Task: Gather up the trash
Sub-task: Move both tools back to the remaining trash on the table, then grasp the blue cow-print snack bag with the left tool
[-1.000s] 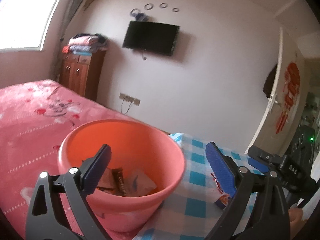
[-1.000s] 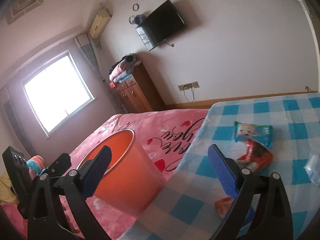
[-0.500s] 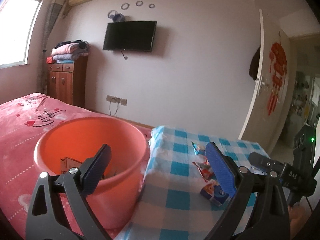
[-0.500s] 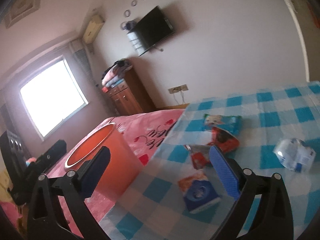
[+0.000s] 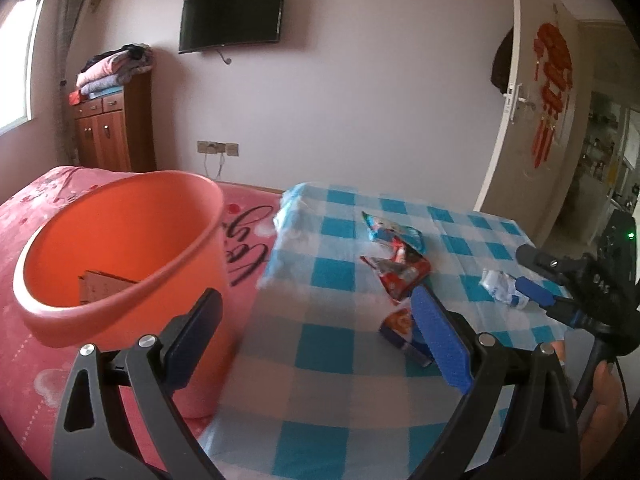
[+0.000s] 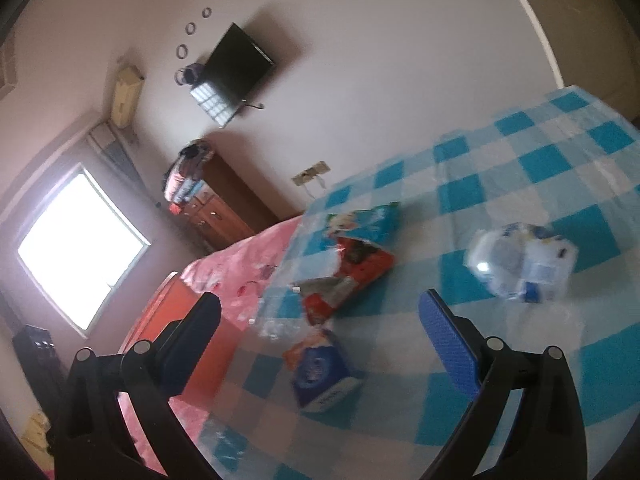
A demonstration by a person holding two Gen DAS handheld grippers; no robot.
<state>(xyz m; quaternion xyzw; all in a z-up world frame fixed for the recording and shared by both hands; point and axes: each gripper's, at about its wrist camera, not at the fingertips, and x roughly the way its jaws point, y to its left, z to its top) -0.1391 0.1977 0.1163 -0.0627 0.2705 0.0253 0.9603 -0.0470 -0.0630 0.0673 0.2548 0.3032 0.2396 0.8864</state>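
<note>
An orange bucket (image 5: 120, 248) with some trash inside stands on the pink bed, left of the blue-checked table (image 5: 332, 344). On the table lie a blue snack bag (image 5: 394, 230), a red wrapper (image 5: 400, 274), a small blue and orange carton (image 5: 402, 330) and a crumpled clear plastic bottle (image 5: 500, 286). My left gripper (image 5: 316, 344) is open and empty, near the bucket. My right gripper (image 6: 320, 340) is open and empty above the carton (image 6: 320, 368), with the red wrapper (image 6: 348, 276), blue bag (image 6: 360, 220) and bottle (image 6: 520, 264) beyond. The right gripper also shows in the left wrist view (image 5: 560, 284).
The pink bed (image 5: 36, 360) runs along the table's left edge. A wooden cabinet (image 5: 112, 132) with folded clothes stands by the far wall under a wall TV (image 5: 230, 16). A white door (image 5: 532, 128) is open at the right.
Both grippers have swung right, from the bucket toward the table. The right gripper has come down closer over the carton and wrappers. Both stay open and empty.
</note>
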